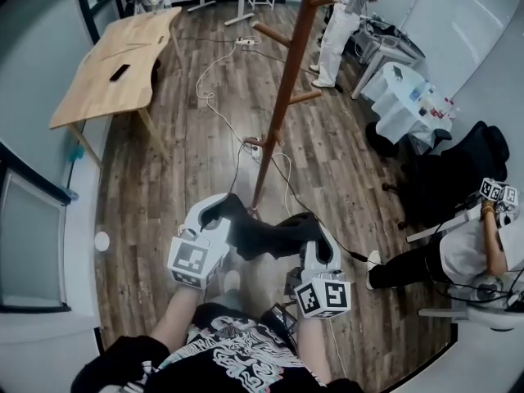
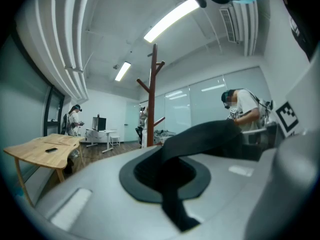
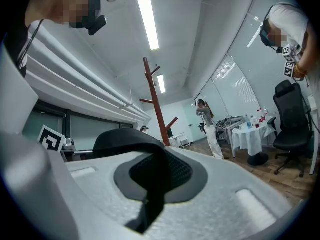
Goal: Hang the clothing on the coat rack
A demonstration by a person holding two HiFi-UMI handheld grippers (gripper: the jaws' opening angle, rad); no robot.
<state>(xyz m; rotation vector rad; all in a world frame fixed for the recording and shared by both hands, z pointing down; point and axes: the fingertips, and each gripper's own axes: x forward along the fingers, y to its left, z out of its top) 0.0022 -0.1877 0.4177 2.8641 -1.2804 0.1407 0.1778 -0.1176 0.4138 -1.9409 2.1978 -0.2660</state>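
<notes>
A black garment (image 1: pixel 266 236) stretches between my two grippers, low in the head view. My left gripper (image 1: pixel 219 213) is shut on its left end and my right gripper (image 1: pixel 316 237) is shut on its right end. In the left gripper view the dark fabric (image 2: pixel 200 134) runs over the grey jaw and is pinched at my left gripper (image 2: pixel 167 179). The right gripper view shows the same at my right gripper (image 3: pixel 152 179), with fabric (image 3: pixel 125 141) draped over it. The brown wooden coat rack (image 1: pixel 282 97) stands just beyond the garment, with bare pegs (image 1: pixel 270 33). The coat rack (image 2: pixel 153 99) is ahead in both gripper views (image 3: pixel 155 104).
A wooden table (image 1: pixel 123 64) stands far left. Cables and a power strip (image 1: pixel 254 144) lie around the rack's foot. A seated person (image 1: pixel 458 252) and a black chair (image 1: pixel 458 174) are at the right. A white-clothed table (image 1: pixel 405 97) and a standing person (image 1: pixel 336 35) are behind.
</notes>
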